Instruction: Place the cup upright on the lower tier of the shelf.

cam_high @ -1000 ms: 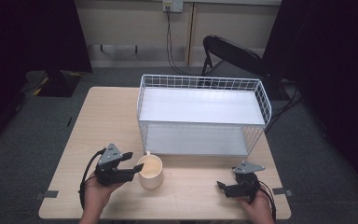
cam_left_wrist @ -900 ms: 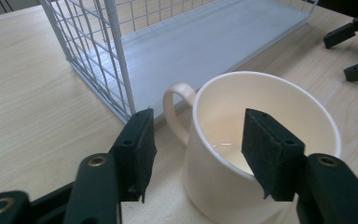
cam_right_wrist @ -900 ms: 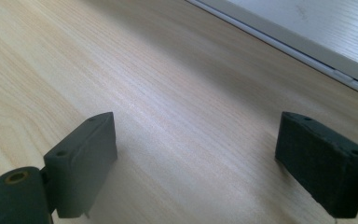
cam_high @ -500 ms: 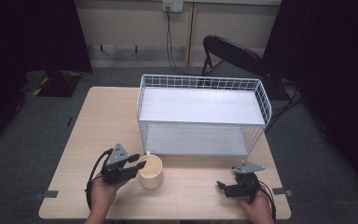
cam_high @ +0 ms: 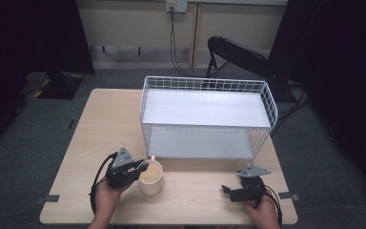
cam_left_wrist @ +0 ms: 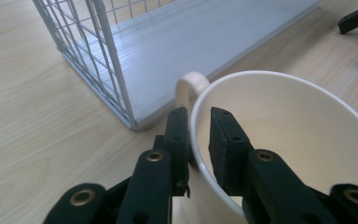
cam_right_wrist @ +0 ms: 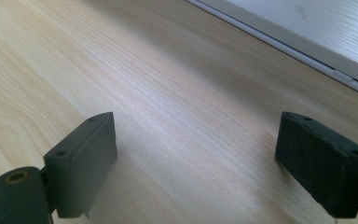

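From above I see my left gripper (cam_high: 140, 171) at the cup (cam_high: 151, 176), which stands upright on the tabletop (cam_high: 190, 191), just in front of the wire rack (cam_high: 207, 119). Up close, the left gripper view shows its jaws have just been closing and now pinch the cup's wall, one inside, one outside. The handle (cam_left_wrist: 190, 84) points toward the rack. My right gripper (cam_high: 228, 192) rests well apart, jaws wide, with bare wood between us.

A light wooden table (cam_high: 100, 124) carries a white wire rack (cam_high: 207, 119) and a cream mug (cam_high: 151, 177).
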A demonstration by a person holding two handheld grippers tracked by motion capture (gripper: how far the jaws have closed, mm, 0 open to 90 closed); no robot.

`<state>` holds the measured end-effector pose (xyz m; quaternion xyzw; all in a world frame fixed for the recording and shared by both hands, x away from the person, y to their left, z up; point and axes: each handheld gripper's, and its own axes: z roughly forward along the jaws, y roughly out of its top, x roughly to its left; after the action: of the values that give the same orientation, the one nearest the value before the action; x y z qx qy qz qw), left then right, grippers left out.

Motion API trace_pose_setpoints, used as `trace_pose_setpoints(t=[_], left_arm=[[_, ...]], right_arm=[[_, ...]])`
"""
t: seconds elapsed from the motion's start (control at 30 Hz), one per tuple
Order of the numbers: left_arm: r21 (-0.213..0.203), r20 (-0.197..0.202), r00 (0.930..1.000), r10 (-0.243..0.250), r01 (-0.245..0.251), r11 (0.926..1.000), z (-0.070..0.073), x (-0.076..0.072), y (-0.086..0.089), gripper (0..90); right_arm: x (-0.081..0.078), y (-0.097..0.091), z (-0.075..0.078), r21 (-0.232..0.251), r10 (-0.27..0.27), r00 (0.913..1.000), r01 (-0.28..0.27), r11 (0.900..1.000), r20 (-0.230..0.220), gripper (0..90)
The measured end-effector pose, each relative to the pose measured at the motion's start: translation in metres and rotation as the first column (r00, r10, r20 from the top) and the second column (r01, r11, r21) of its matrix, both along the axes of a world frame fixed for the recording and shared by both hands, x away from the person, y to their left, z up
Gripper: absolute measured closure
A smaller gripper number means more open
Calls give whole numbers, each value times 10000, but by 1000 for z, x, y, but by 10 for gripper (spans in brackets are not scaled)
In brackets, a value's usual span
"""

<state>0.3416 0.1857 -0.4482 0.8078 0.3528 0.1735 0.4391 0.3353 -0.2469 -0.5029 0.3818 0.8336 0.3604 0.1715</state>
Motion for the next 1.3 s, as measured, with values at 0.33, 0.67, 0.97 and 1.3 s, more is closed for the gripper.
trace_pose_setpoints(t=[0.33, 0.67, 0.97, 1.3], left_arm=[[323, 377, 9993, 36, -48, 9995, 1, -2, -3, 817], [615, 547, 9979, 349, -383, 9974, 7, -5, -8, 819], [92, 518, 9977, 447, -452, 9989, 14, -1, -17, 818], [-266, 705, 9969, 343, -325, 9991, 18, 6, -53, 819]], right_arm=[[0, 0, 0, 0, 3, 10000, -3, 10000, 2, 120], [0, 0, 0, 2, 1, 10000, -1, 10000, 1, 120], [0, 0, 0, 2, 1, 10000, -1, 10000, 2, 120], [0, 0, 0, 3, 1, 10000, -1, 10000, -4, 120]])
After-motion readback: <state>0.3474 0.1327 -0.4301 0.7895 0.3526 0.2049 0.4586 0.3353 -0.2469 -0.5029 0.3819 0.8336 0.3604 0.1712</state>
